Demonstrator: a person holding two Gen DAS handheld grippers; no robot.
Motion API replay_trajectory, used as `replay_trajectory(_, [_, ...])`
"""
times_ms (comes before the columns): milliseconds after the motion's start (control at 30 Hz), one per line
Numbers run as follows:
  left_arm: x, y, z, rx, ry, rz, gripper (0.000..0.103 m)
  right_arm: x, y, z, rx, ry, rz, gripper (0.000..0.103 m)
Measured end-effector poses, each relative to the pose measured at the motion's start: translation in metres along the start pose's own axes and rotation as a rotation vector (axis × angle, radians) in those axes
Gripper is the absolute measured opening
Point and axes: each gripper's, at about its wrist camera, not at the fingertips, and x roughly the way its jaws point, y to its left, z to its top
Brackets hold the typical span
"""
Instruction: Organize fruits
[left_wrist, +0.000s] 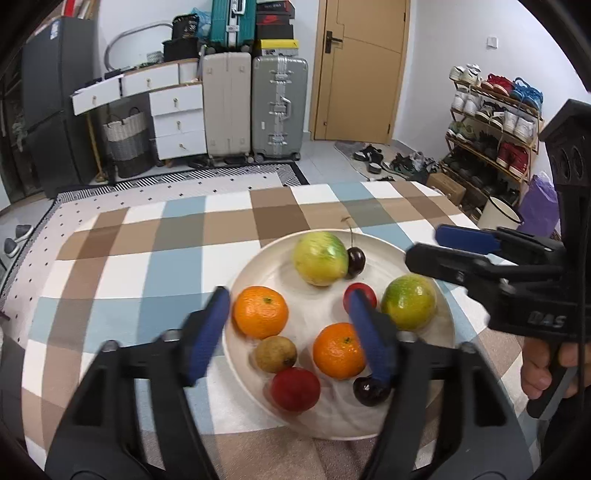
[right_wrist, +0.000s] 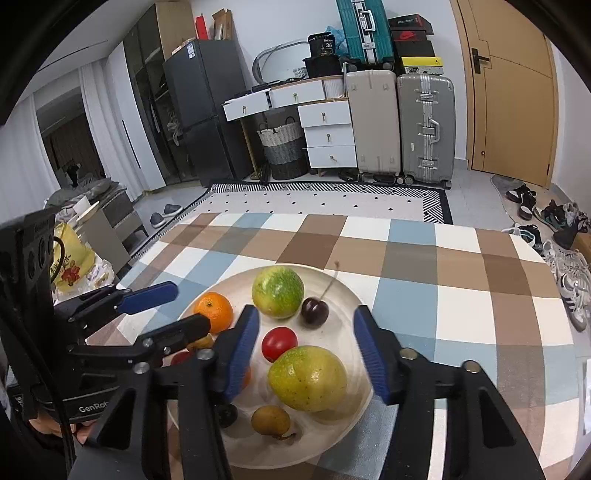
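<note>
At the centre of both views, a white plate (left_wrist: 448, 332) of fruit sits on the checked tablecloth (left_wrist: 147, 258). Left gripper (left_wrist: 286, 332) and right gripper (right_wrist: 306, 350) both gape wide, empty. Only the left view shows two oranges (left_wrist: 260, 312) whole; only the right shows a fridge (right_wrist: 199, 110).

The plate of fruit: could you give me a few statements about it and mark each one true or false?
1. All the fruit lies on one white plate. True.
2. The left gripper is clamped on an orange. False: its jaws stand apart with nothing pressed between them.
3. Two oranges are on the plate. True.
4. The plate sits on bare wood. False: it rests on a checked tablecloth.
5. The right gripper is open above the fruit. True.
6. The dark cherry by the far green-yellow fruit has no stem. False: a long stem sticks up from it.
</note>
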Motion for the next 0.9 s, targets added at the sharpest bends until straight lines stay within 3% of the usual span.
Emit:
replay_trajectory(67, [-0.007, 0.001, -0.001, 0.001, -0.011, 0.011, 0.083, -0.009, 0.0, -0.001, 0.02, -0.019, 0.031, 0.088])
replay_trajectory(167, [-0.023, 0.005, -0.008, -0.01, -0.033, 0.016, 0.089, -0.018, 0.004, -0.002, 0.018, -0.027, 0.021, 0.101])
replay_trajectory(267, [-0.039, 0.009, -0.017, -0.021, -0.053, 0.037, 0.102, -0.028, 0.007, -0.009, 0.013, -0.032, 0.043, 0.102])
replay_trajectory(667, [-0.101, 0.016, -0.056, -0.028, -0.15, 0.061, 0.102, -0.077, 0.025, -0.059, -0.058, -0.144, 0.091, 0.102])
replay_trajectory(900, [-0.106, 0.018, -0.072, -0.041, -0.186, 0.058, 0.102, -0.091, 0.035, -0.085, -0.101, -0.235, 0.077, 0.102])
